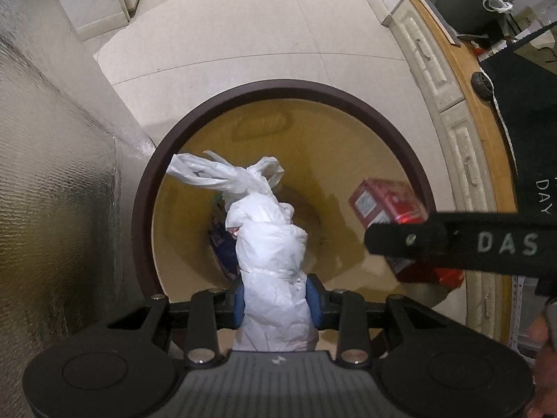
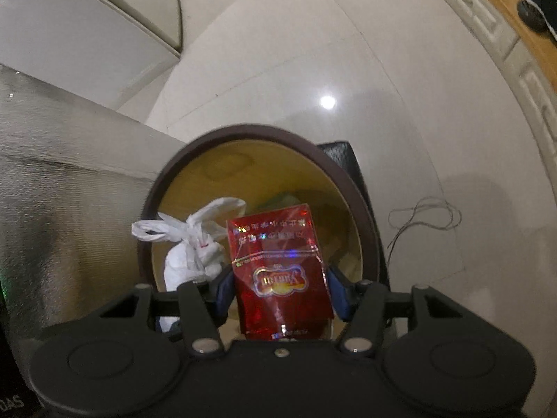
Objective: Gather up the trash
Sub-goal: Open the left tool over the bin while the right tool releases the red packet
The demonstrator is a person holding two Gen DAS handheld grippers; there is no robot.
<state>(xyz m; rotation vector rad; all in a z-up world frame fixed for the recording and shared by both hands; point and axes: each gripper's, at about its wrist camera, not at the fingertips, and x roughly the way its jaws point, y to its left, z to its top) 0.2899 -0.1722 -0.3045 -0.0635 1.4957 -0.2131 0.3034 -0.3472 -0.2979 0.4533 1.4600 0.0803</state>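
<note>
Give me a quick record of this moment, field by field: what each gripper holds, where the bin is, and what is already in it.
left gripper: shut on white bag
right gripper: shut on red box
bin: open, directly below both grippers
bin contents: some items at the bottom, unclear
beside bin: foil-covered surface

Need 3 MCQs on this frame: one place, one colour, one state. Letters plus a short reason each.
1. Where do both held items hang?
A. over the open bin
B. on the desk
C. on the floor

2. What colour is the bin's rim?
A. white
B. dark brown
C. green

3. What state are the left tongs in?
A. open and empty
B. shut on the white plastic bag
C. shut on a cable

Key:
1 A: the white plastic bag and red box sit above the bin mouth.
2 B: the rim reads dark brown in both views.
3 B: the left tongs press the bag with both blue pads; the right tongs grip the box.
</note>
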